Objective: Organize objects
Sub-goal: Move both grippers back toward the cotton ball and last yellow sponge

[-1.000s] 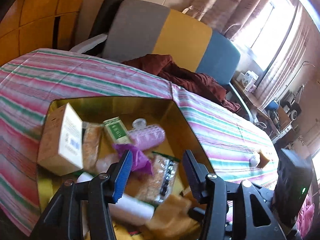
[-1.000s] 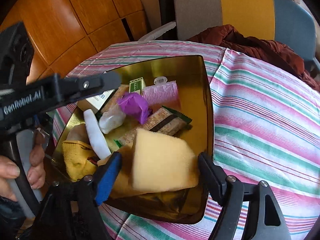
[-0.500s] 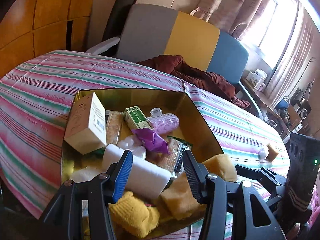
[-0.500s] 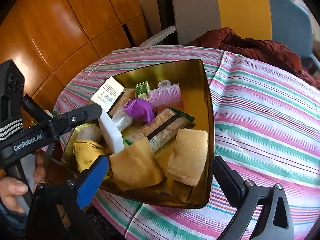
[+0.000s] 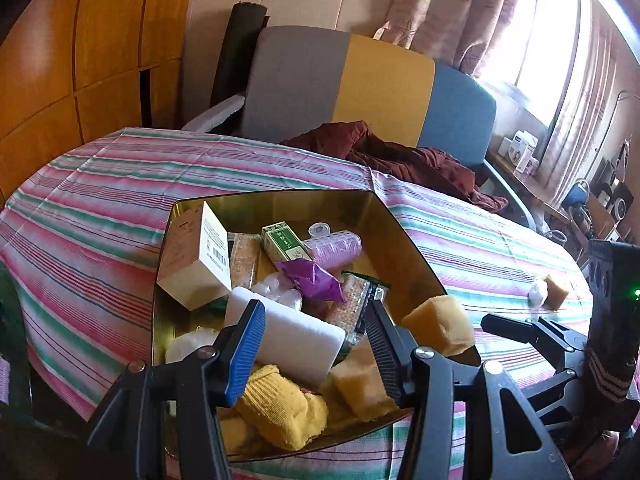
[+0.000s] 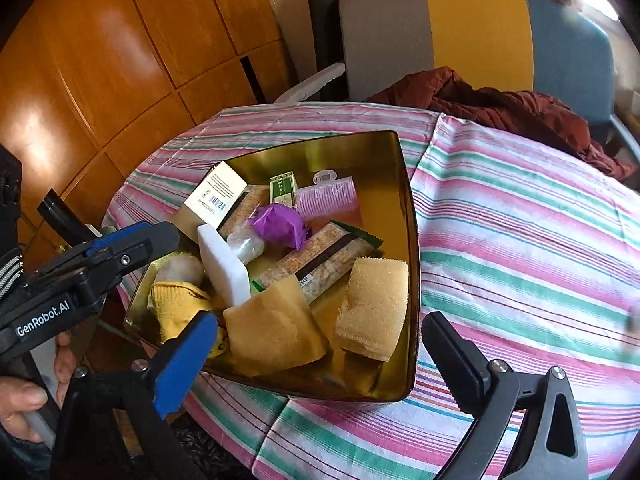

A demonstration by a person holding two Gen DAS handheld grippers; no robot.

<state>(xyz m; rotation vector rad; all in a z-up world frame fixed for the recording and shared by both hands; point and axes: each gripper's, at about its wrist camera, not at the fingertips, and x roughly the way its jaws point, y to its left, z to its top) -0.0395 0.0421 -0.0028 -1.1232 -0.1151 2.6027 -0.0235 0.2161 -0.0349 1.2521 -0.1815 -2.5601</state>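
A gold tin box (image 6: 414, 240) (image 5: 404, 240) stands on the striped tablecloth, holding several items. Among them are a cardboard carton (image 5: 192, 256), a green packet (image 5: 286, 242), a pink hair roller (image 6: 328, 198), a purple wrapper (image 6: 280, 226), a white block (image 5: 292, 338) and a yellow cloth (image 5: 280, 404). A yellow sponge (image 6: 372, 308) lies loose in the tin's near right corner. My right gripper (image 6: 320, 356) hangs wide open just in front of it, empty. My left gripper (image 5: 314, 344) is half open over the tin's near edge, gripping nothing.
A small sponge piece (image 5: 556, 290) and a white ball (image 5: 536, 294) lie on the cloth far to the right. A grey, yellow and blue chair (image 5: 384, 80) with a dark red garment (image 5: 400, 156) stands behind the table. Wood panelling (image 6: 100, 60) is on the left.
My right gripper opened wide and let the yellow sponge drop into the tin, then drew back slightly. My left gripper backed away from over the tin's contents, its opening unchanged.
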